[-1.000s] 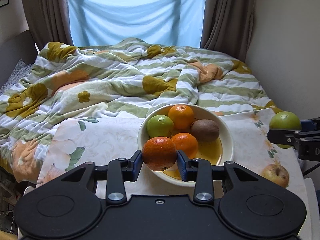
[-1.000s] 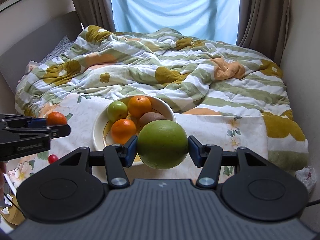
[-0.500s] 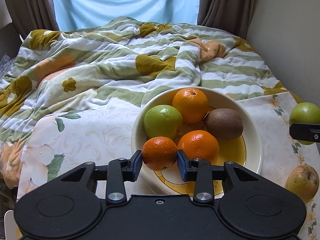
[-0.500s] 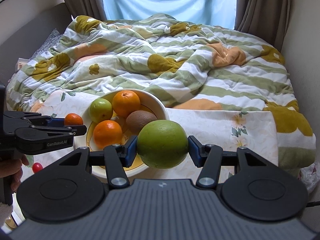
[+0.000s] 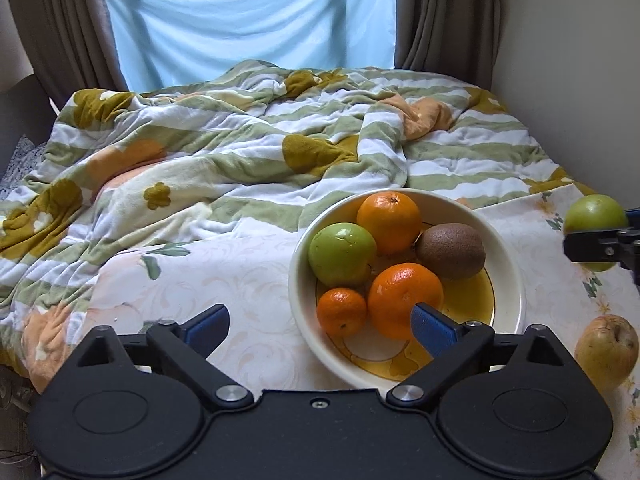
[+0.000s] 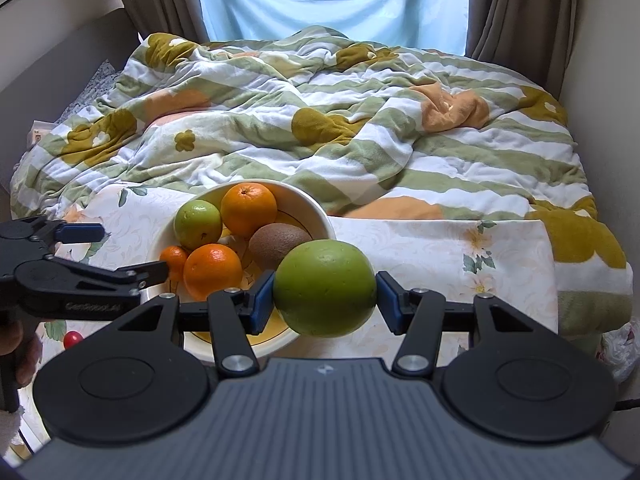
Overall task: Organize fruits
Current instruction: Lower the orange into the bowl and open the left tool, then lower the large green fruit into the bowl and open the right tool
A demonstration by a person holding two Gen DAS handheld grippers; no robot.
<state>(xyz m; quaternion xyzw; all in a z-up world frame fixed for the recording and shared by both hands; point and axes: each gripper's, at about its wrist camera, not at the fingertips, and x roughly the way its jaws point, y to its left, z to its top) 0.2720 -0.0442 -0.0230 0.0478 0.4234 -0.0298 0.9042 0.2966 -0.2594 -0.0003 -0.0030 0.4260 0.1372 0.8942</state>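
Note:
A cream bowl (image 5: 508,264) on a floral cloth holds a green apple (image 5: 342,254), two oranges (image 5: 389,222), a kiwi (image 5: 451,251) and a small mandarin (image 5: 341,312). My left gripper (image 5: 320,326) is open and empty, its jaws wide apart at the bowl's near rim by the mandarin. My right gripper (image 6: 325,300) is shut on a large green fruit (image 6: 325,288) and holds it above the cloth, right of the bowl (image 6: 316,210). The left gripper also shows in the right wrist view (image 6: 124,252).
A yellowish apple (image 5: 606,350) lies on the cloth right of the bowl. A small red fruit (image 6: 73,338) lies at the cloth's left edge. A rumpled striped blanket (image 5: 240,148) covers the bed behind. A wall runs along the right.
My left gripper has opened and let the small mandarin go into the bowl, then drawn back a little. My right gripper still holds the green fruit, now nearer the bowl.

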